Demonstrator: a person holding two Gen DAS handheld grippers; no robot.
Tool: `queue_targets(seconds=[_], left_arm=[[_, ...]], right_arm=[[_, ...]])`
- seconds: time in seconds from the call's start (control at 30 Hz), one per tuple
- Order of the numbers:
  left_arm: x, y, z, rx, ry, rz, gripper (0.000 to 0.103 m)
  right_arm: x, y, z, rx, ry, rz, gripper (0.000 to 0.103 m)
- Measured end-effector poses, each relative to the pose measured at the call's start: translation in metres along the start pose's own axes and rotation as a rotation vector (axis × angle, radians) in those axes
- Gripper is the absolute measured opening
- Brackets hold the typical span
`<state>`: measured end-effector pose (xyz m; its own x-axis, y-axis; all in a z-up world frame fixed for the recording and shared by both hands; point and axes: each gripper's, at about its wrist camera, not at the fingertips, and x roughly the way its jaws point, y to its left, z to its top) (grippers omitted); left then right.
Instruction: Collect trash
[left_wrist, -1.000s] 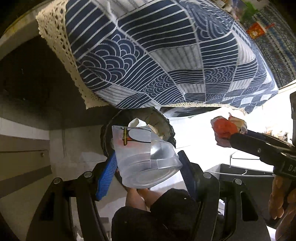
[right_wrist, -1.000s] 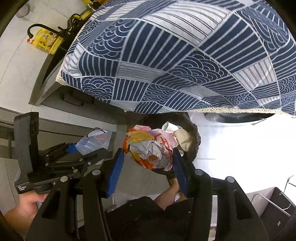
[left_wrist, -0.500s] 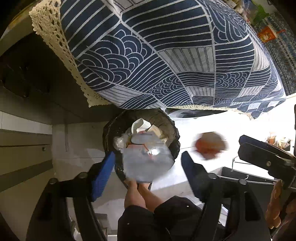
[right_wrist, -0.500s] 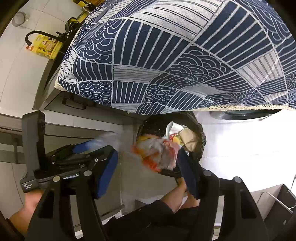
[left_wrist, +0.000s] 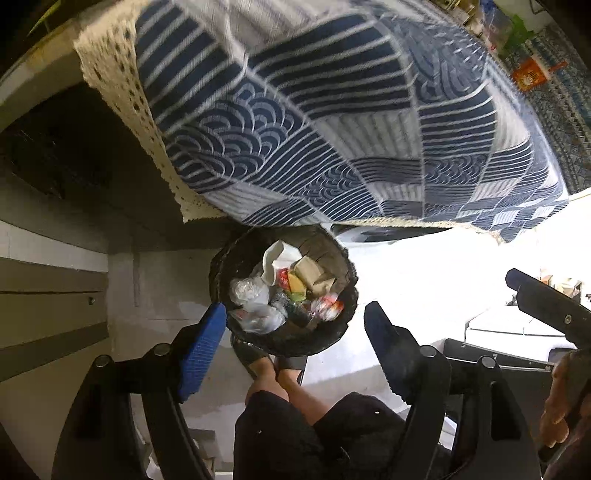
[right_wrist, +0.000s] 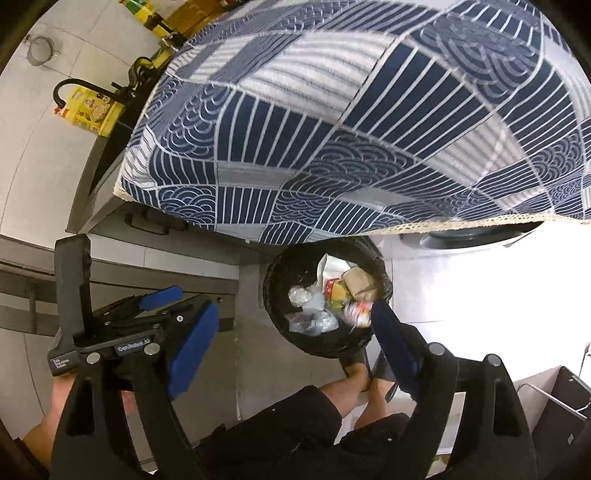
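tablecloth (left_wrist: 332, 129) hides bin's (left_wrist: 221, 266) far rim

Left gripper (left_wrist: 295, 347) held pointing steeply down above the bin (left_wrist: 347, 325), jaws parted and empty, right gripper (right_wrist: 291, 343) angled down beside it, jaws opening, nothing between them

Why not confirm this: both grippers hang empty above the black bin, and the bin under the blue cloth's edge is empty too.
Wrong on the bin: the left wrist view shows trash in it, clear plastic, paper and wrappers. The rest stands: left gripper and right gripper hold nothing, the right's jaws opening, under the cloth.
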<state>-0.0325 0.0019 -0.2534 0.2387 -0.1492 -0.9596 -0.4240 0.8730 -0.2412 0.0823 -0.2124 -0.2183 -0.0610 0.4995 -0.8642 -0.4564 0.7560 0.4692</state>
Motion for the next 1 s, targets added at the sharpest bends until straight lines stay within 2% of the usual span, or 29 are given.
queue_targets(seconds=[0.1,0.23,0.3,0.47,0.57,0.67,0.77,0.93,1.0], left_arm=[[-0.017,-0.006,0.000,0.006,-0.054,0.005,0.075],[-0.043,-0.019,0.000,0.019,-0.102,-0.012,0.075],[-0.059,-0.028,-0.001,0.027,-0.136,-0.010,0.084],[-0.105,-0.052,-0.003,0.067,-0.232,-0.019,0.086],[-0.138,-0.070,-0.006,0.100,-0.297,-0.028,0.094],[-0.162,-0.081,-0.007,0.125,-0.339,-0.042,0.096],[-0.182,-0.093,-0.008,0.139,-0.371,-0.027,0.096],[-0.216,-0.112,-0.013,0.178,-0.439,0.030,0.096],[-0.230,-0.117,-0.015,0.183,-0.471,0.027,0.096]], right_arm=[[-0.017,0.000,-0.001,-0.008,-0.042,0.005,0.093],[-0.049,0.004,0.000,-0.036,-0.125,-0.011,0.094],[-0.071,0.008,0.000,-0.062,-0.183,-0.021,0.099],[-0.124,0.016,-0.001,-0.119,-0.318,-0.055,0.099],[-0.155,0.020,-0.002,-0.137,-0.389,-0.070,0.099],[-0.180,0.023,-0.004,-0.151,-0.447,-0.095,0.099],[-0.209,0.023,-0.006,-0.146,-0.495,-0.078,0.099],[-0.243,0.031,-0.011,-0.176,-0.562,-0.098,0.099],[-0.256,0.034,-0.013,-0.185,-0.581,-0.115,0.099]])
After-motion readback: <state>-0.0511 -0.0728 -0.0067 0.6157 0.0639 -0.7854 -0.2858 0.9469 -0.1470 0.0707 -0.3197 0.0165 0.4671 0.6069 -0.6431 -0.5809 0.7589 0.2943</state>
